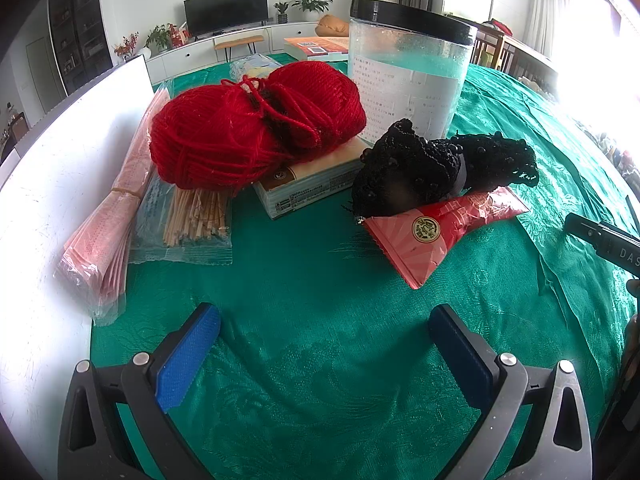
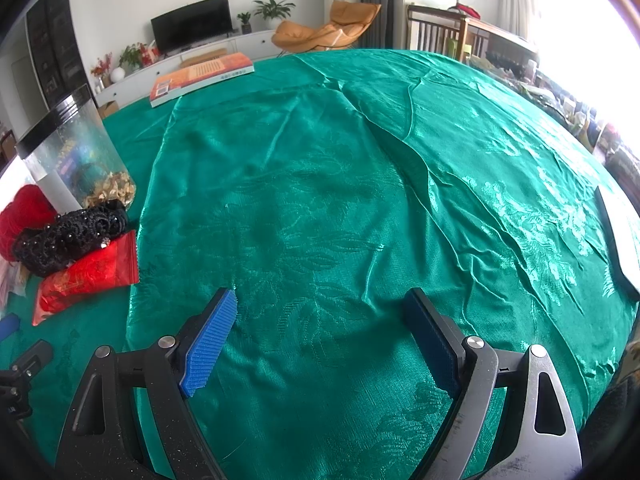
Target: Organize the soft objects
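Blue-padded fingers of the left gripper (image 1: 324,344) stand wide apart over a green damask tablecloth (image 1: 304,288), holding nothing. Beyond them sits a skein of red yarn (image 1: 256,128), plump and loosely wound, loose strands knotted at its middle, resting atop a tissue pack (image 1: 308,184). Just right of the yarn lies a black beaded lace bundle (image 1: 444,164), crumpled and cinched by a dark band, draped across the upper end of a red foil packet (image 1: 440,236) bearing a round gold seal. Behind both rises a clear plastic jar (image 1: 408,76) with a black lid and a printed label, touching the tissue pack's far side. Left of the yarn, a cellophane sleeve of pale sticks (image 1: 196,220) pokes out from under it, and beside that a pack of pink sheets (image 1: 108,236) runs along a white board (image 1: 52,184). A book with an orange cover (image 1: 316,46) lies behind the jar.

Right of the yarn cluster, the right gripper (image 2: 320,336) hovers with jaws equally wide and empty above a rumpled spread of cloth. From this side the lace bundle (image 2: 68,232), the foil packet (image 2: 88,276) and a sliver of yarn (image 2: 20,220) crowd the left edge, well apart from the fingers; a tip of the left gripper (image 2: 10,326) shows below them. A tray edge (image 2: 620,240) sits far right of the yarn.
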